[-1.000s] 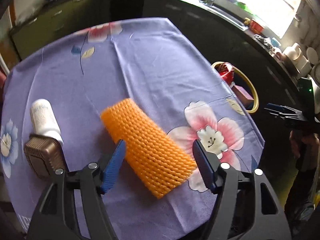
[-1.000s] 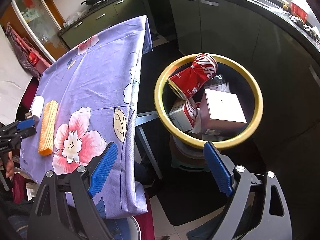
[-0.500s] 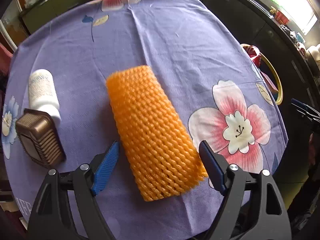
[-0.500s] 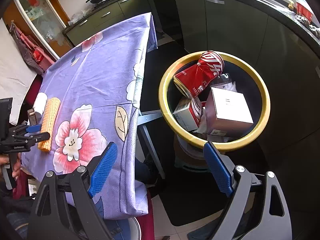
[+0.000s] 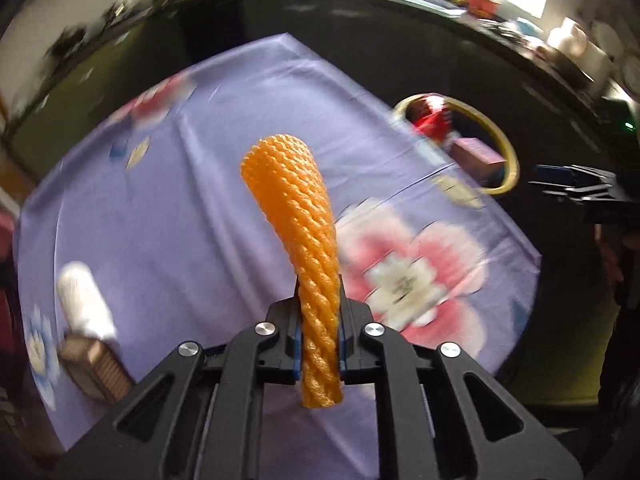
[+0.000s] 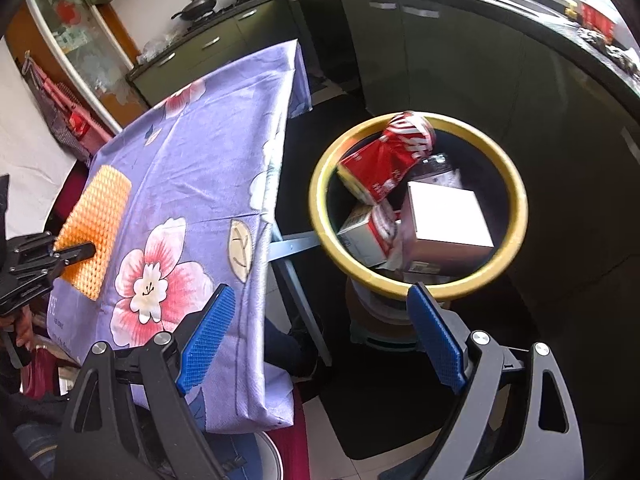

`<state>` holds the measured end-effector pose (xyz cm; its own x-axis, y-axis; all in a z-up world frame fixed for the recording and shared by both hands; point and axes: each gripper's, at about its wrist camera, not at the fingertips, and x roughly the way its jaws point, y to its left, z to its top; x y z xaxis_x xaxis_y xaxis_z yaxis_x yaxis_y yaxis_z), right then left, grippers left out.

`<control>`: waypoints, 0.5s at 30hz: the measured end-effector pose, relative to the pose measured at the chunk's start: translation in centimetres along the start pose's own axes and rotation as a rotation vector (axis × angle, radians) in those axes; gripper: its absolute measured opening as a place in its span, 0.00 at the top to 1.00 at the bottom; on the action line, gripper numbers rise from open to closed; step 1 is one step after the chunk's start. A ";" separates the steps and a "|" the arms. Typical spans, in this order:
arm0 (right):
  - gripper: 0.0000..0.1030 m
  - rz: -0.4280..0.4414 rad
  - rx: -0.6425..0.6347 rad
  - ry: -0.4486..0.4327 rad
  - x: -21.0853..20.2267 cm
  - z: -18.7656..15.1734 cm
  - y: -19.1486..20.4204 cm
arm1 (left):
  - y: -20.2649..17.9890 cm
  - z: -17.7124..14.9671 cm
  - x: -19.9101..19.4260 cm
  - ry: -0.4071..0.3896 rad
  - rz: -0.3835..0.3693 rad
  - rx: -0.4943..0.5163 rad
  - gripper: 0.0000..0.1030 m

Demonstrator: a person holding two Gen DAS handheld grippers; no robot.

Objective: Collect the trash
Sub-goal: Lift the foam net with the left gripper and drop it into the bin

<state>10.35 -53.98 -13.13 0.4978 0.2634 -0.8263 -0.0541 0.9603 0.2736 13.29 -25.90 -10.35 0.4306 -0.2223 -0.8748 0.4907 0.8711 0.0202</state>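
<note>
**Foam net pinched in the left gripper**

The left gripper clamped the orange foam fruit net near its lower end, squeezed thin between the pads, its wide end rising to frame centre above the purple floral tablecloth. The right gripper stood spread and empty, the yellow-rimmed trash bin above its right finger.

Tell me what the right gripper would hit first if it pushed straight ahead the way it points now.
Most likely the yellow-rimmed bin. The right gripper, open and empty, points at its near rim, with the white box just past that. The tablecloth edge lies left of that line. Depth is uncertain.
</note>
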 end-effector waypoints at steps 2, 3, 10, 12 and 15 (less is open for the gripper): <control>0.16 -0.019 0.016 -0.020 -0.7 -0.2 -0.7 | -2.1 2.1 -0.2 -0.031 -0.020 0.071 0.89; 0.16 -0.031 0.028 -0.030 -1.1 -0.3 -1.3 | -3.4 3.4 -0.1 -0.049 -0.038 0.108 0.89; 0.16 -0.081 0.121 -0.051 -2.4 -1.4 -4.8 | -11.6 11.8 4.5 -0.091 -0.150 0.268 0.87; 0.16 -0.087 0.142 -0.045 -2.5 -1.8 -5.5 | -13.6 13.4 6.2 -0.076 -0.181 0.305 0.83; 0.16 -0.096 0.161 -0.034 -2.6 -2.4 -6.2 | -17.3 15.5 9.4 -0.050 -0.207 0.373 0.79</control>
<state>7.28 -60.35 -13.88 0.5234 0.1653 -0.8359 0.1328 0.9532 0.2716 20.59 -49.81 -11.45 0.3262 -0.4047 -0.8543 0.8068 0.5902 0.0285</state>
